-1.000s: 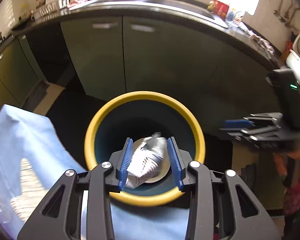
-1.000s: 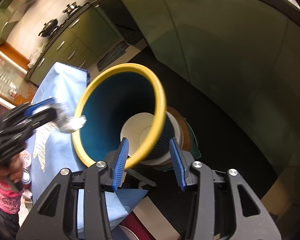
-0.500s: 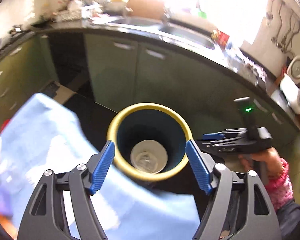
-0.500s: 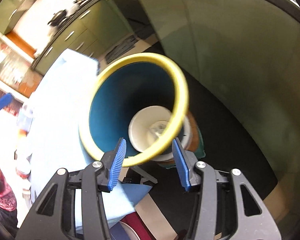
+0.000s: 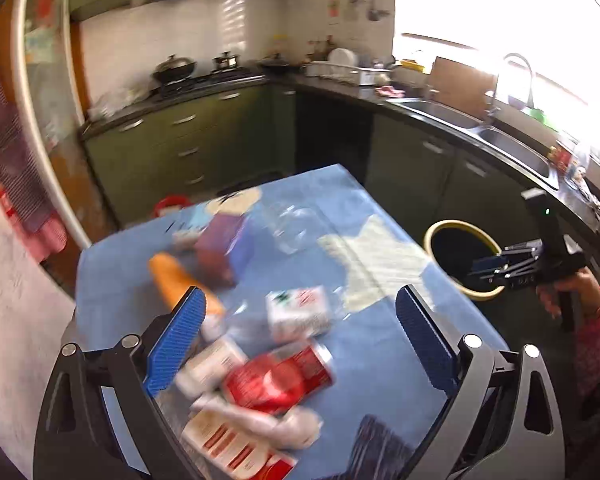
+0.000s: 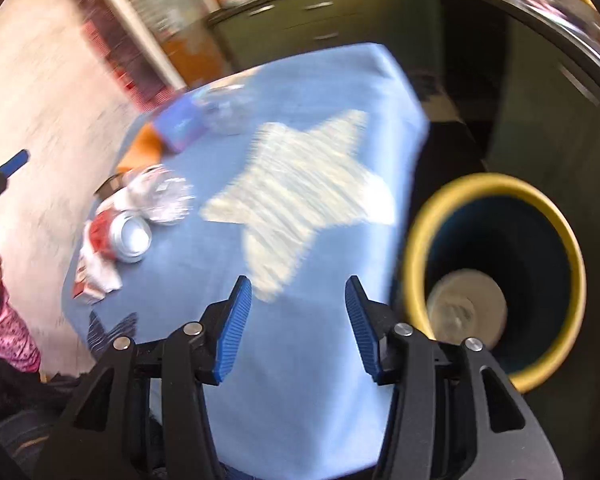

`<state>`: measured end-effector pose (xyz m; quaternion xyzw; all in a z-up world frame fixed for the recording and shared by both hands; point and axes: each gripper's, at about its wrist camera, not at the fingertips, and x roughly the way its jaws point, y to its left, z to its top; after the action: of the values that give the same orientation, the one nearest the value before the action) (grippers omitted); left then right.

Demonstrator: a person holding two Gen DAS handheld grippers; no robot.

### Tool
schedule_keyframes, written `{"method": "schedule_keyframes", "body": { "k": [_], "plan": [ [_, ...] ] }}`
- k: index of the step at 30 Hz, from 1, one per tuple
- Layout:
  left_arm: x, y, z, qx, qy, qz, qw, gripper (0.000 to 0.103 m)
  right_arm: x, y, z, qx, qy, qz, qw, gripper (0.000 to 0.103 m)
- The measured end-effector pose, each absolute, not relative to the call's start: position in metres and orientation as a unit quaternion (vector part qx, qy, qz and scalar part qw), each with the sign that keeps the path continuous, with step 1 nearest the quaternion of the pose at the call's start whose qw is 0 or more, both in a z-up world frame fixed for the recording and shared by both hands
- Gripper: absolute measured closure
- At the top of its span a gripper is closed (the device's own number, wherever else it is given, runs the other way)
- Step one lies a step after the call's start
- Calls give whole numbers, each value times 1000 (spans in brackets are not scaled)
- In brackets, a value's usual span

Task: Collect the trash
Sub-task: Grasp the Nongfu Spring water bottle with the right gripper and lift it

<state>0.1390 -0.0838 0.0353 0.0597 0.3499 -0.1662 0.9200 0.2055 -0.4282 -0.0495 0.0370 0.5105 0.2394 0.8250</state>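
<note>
My left gripper (image 5: 296,336) is open and empty above a pile of trash on the blue tablecloth (image 5: 340,208): a red can (image 5: 280,376), a white carton (image 5: 300,312), an orange bottle (image 5: 180,280), a purple box (image 5: 224,240) and crumpled clear plastic (image 5: 296,224). The yellow-rimmed bin (image 5: 460,256) stands on the floor to the right of the table. My right gripper (image 6: 296,320) is open and empty over the table's edge, next to the bin (image 6: 496,276). The can (image 6: 120,236) and plastic (image 6: 160,196) lie to its left.
Green kitchen cabinets (image 5: 188,148) and a dark counter with a sink (image 5: 460,116) ring the room. The other gripper (image 5: 516,264) shows by the bin. A white star pattern (image 6: 300,200) marks the cloth. The floor (image 6: 452,140) is dark.
My left gripper dropped the crumpled paper into the bin, opened wide and swung left to the trash pile. My right gripper let go of the bin's rim, opened and turned toward the table.
</note>
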Motion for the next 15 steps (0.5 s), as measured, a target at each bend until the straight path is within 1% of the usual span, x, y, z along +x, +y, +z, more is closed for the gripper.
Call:
{"method": "schedule_keyframes", "body": {
  "k": [1,3,5,10,15],
  "plan": [
    [133,-67,30,47,353,-156,922,8,210,-411,-46,18,509,259,821,52],
    [124,-37,24,22,352,-147,924,7,223,-372,-41,-31,501,304,810,44],
    [117,-14,19,-1,348,-141,927,5,234,-336,-36,-87,485,347,798,39],
    [104,5,7,-19,347,-133,928,5,256,-264,-40,-207,463,415,755,29],
    [106,9,0,-27,351,-137,926,5,272,-225,-57,-276,486,441,702,28]
  ]
}}
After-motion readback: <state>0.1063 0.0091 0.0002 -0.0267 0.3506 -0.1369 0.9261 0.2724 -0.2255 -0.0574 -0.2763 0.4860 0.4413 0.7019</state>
